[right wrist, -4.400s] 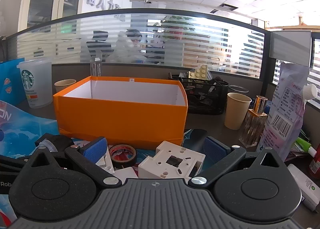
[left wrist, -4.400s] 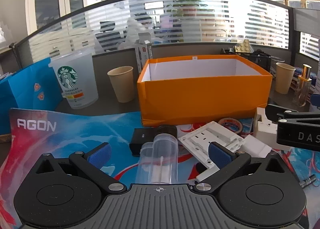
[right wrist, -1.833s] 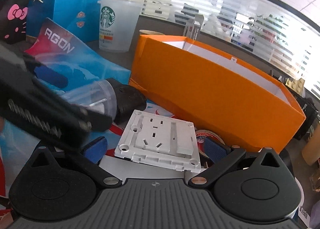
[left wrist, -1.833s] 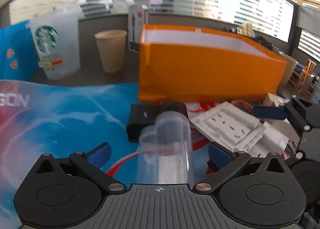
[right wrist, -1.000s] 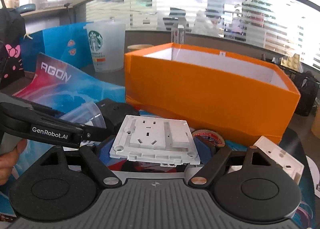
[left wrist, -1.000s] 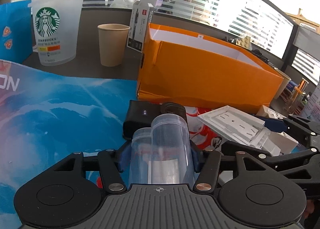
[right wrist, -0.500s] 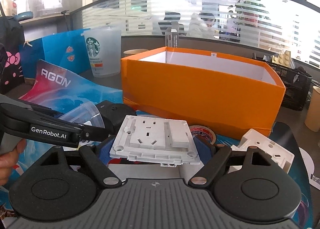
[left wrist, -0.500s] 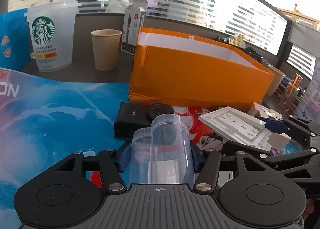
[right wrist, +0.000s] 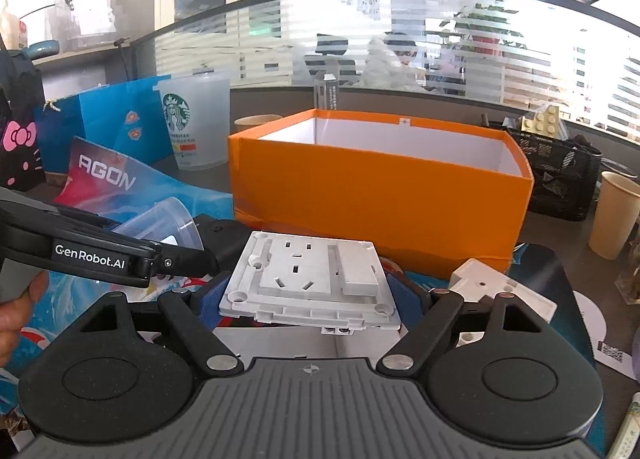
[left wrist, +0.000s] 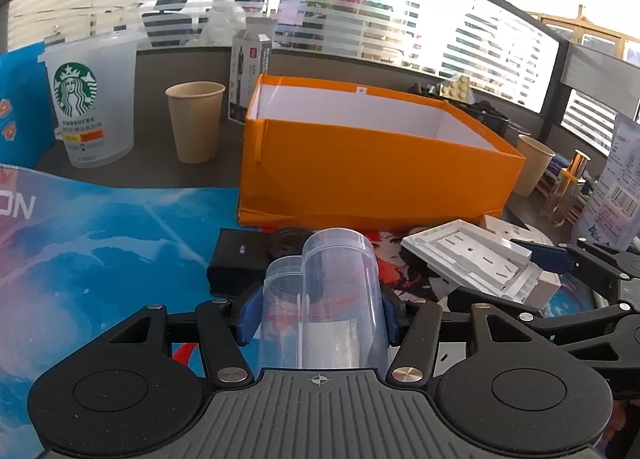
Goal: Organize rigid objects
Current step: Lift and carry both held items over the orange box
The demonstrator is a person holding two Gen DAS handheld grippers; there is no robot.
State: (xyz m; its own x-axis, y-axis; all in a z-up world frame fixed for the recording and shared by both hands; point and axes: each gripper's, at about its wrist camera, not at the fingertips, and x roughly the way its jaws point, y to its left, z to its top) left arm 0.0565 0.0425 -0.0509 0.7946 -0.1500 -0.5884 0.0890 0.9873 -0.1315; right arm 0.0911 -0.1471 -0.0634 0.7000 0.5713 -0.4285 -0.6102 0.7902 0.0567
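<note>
My left gripper (left wrist: 320, 309) is shut on a clear plastic cup (left wrist: 328, 299), which lies between the blue pads with its mouth pointing away. My right gripper (right wrist: 310, 299) is shut on a white wall-socket plate (right wrist: 310, 277), held flat and lifted off the mat. An open orange box (left wrist: 376, 163) with white inner walls stands just beyond both grippers, also seen in the right wrist view as the orange box (right wrist: 380, 195). The socket plate (left wrist: 476, 255) shows in the left wrist view too, to the right of the cup.
A black box (left wrist: 240, 259) lies on the blue mat (left wrist: 100, 239) behind the cup. A Starbucks cup (left wrist: 90, 99) and a paper cup (left wrist: 196, 119) stand at the back left. A white socket housing (right wrist: 492, 291) sits right of the plate. A hand (right wrist: 16, 307) holds the left gripper.
Both grippers closed on their objects between the oldest frames and a second ago. Since then both have lifted slightly with the cup and plate, and the orange box sits a little lower in view.
</note>
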